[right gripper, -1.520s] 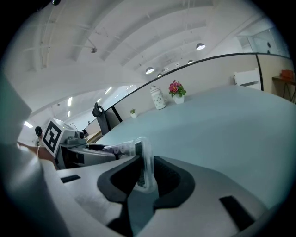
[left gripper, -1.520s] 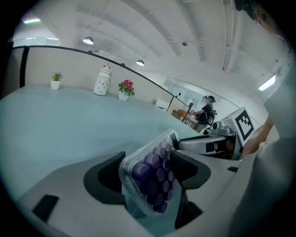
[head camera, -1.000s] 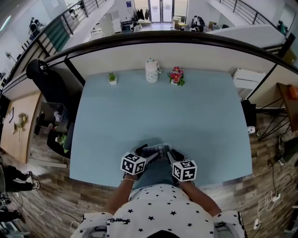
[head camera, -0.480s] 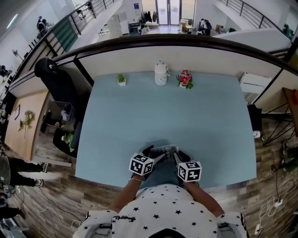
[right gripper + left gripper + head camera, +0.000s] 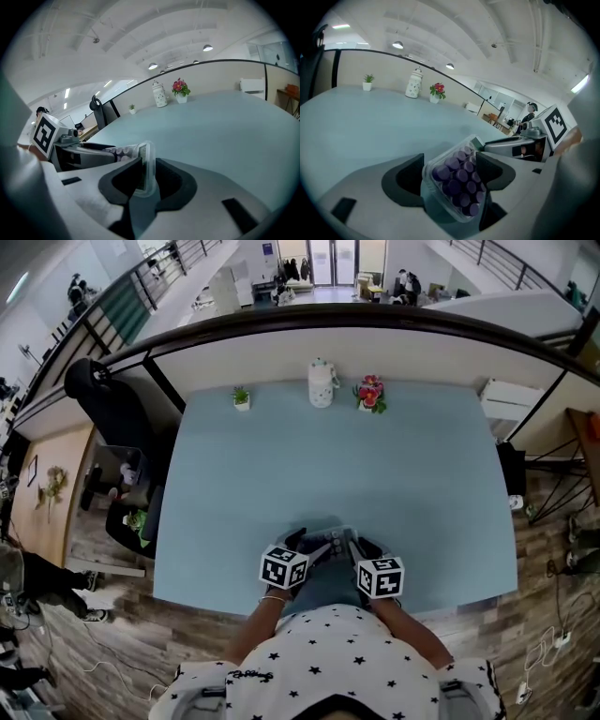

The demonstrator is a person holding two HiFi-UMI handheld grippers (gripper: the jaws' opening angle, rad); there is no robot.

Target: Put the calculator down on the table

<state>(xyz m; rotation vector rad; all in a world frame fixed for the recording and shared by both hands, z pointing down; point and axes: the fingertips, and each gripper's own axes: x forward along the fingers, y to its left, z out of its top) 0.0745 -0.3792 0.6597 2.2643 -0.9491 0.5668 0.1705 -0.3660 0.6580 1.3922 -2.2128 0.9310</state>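
From high at the head, steeply down over the pale blue rectangular bench (image 5: 337, 465). From left gripper (image 5: 450, 161) and right gripper (image 5: 147, 164): low, close behind dark moulded fingers (image 5: 405, 180), across that bench toward the white spotted jar (image 5: 160, 96), in all three.

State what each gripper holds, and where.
Both hold the clear-cased calculator with purple keys: left gripper at its keypad end, right gripper at its display end.

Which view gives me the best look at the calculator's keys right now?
Left gripper view: the calculator sits between the left gripper jaws, purple keys facing the camera. Right gripper view shows it edge-on; head view only a sliver.
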